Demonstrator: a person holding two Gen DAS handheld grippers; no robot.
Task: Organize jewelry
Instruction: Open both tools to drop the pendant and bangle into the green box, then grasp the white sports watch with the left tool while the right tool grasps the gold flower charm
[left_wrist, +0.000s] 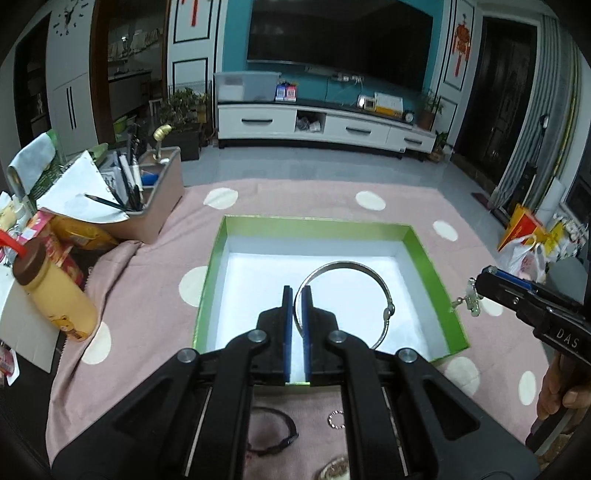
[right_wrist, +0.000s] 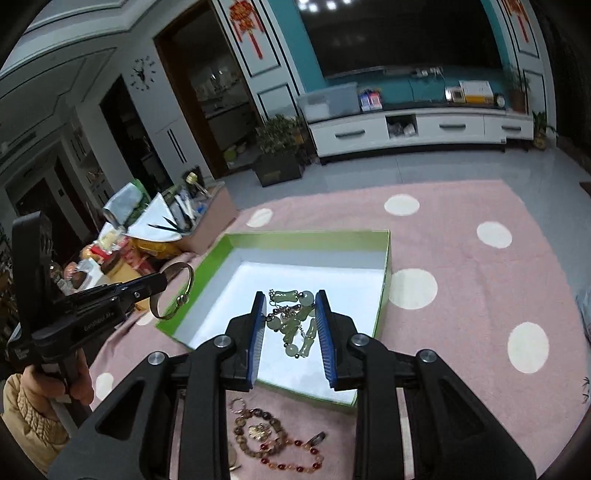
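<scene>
A green box (left_wrist: 436, 273) with a white inside lies open on the pink dotted cloth. My left gripper (left_wrist: 297, 295) is shut on a silver bangle (left_wrist: 373, 273) and holds it over the box; it also shows in the right wrist view (right_wrist: 160, 282) with the bangle (right_wrist: 186, 291) at the box's left edge (right_wrist: 207, 258). My right gripper (right_wrist: 290, 306) has its jaws apart, with a jade-green bracelet (right_wrist: 295, 321) hanging between them over the box. In the left wrist view the right gripper (left_wrist: 480, 291) has that bracelet (left_wrist: 471, 297) dangling at its tip by the box's right wall.
A brown bead bracelet (right_wrist: 255, 424) and a red bead strand (right_wrist: 295, 461) lie on the cloth in front of the box. A dark band (left_wrist: 273, 432) and a small ring (left_wrist: 335, 420) lie near me. A pen organiser (left_wrist: 155, 192), a bottle (left_wrist: 55, 295) and clutter stand at the left.
</scene>
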